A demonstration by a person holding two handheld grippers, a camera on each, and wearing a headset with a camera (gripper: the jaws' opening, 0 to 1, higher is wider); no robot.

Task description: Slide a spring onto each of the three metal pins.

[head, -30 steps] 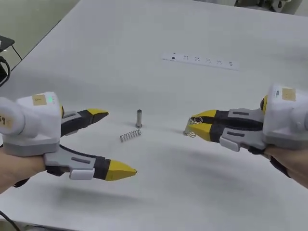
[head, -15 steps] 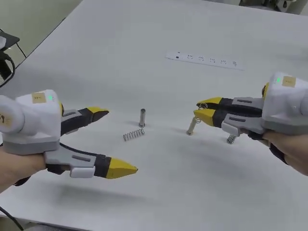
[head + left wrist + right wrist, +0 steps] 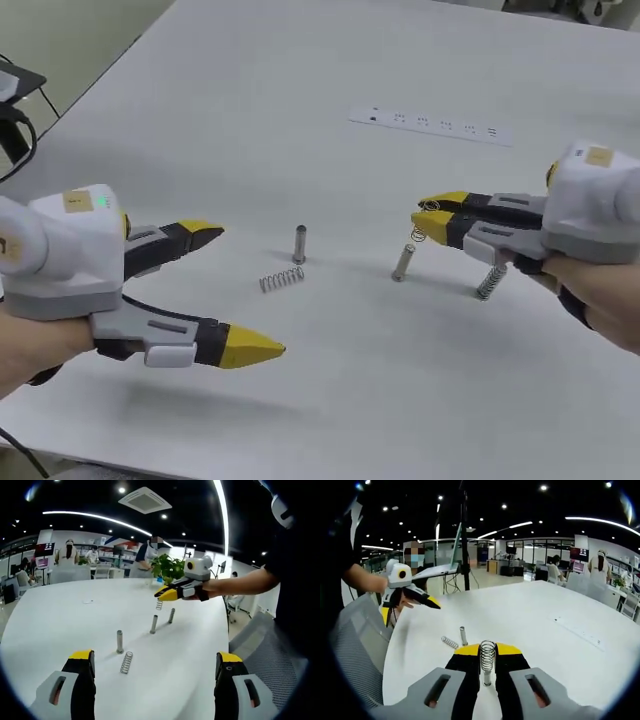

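Right claw [image 3: 426, 221] has lifted, clamped on a spring [image 3: 417, 234] now just above the leaning middle pin [image 3: 403, 262]; threading looks next. Left claw [image 3: 245, 291] gapes idle; loose spring [image 3: 281, 280] lies beside the bare pin [image 3: 300, 244]

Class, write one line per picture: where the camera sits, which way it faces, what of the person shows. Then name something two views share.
Head view: on the person's head, facing forward and down at the table; left gripper, right gripper, left hand and right hand show.
Left gripper view: on the left gripper, facing along its open jaws towards the right gripper and forearm.
Right gripper view: on the right gripper, facing the left gripper; its jaws grip a spring.
Shared: both gripper views show the loose spring beside the upright pin.
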